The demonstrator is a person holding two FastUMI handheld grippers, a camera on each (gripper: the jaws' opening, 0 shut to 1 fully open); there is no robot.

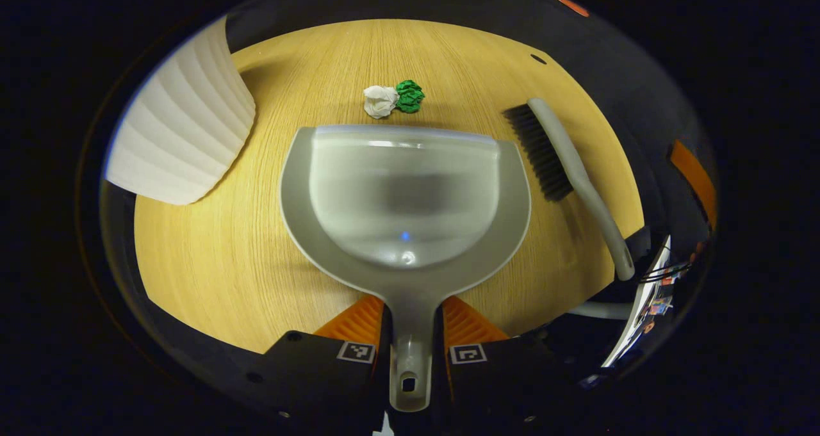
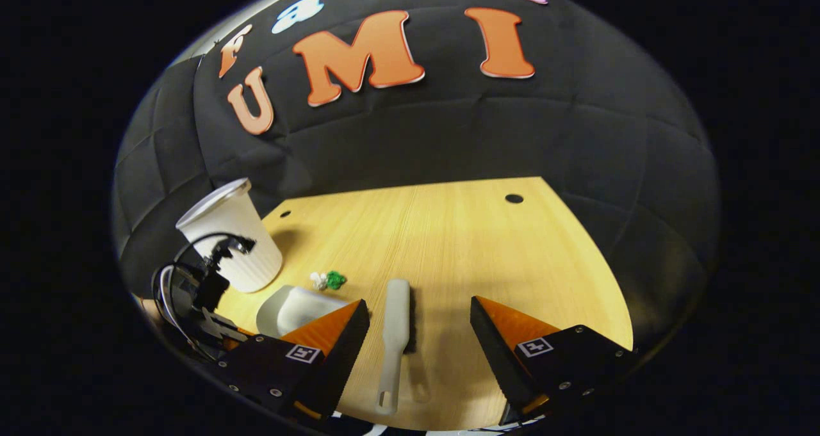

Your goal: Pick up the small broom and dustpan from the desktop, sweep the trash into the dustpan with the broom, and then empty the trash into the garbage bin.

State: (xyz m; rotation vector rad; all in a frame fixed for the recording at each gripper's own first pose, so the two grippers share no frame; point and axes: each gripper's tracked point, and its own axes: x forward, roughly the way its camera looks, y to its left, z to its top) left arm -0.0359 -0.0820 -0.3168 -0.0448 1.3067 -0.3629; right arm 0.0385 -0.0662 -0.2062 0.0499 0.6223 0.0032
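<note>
**Dustpan gripped, broom loose**

Left gripper [image 1: 410, 340] clamped on dustpan [image 1: 405, 199] handle, centre frame. Paper trash [image 1: 393, 98] just beyond its lip, perhaps touching. Right gripper [image 2: 419, 324] spread wide, straddled broom [image 2: 395, 340] on desktop [image 2: 448, 231], lower centre. Ribbed white bin [image 2: 232, 234] stood left.

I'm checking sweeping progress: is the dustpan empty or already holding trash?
Empty. The dustpan pan is bare in the left gripper view, and both crumpled paper balls lie on the desktop just beyond its front lip.
</note>
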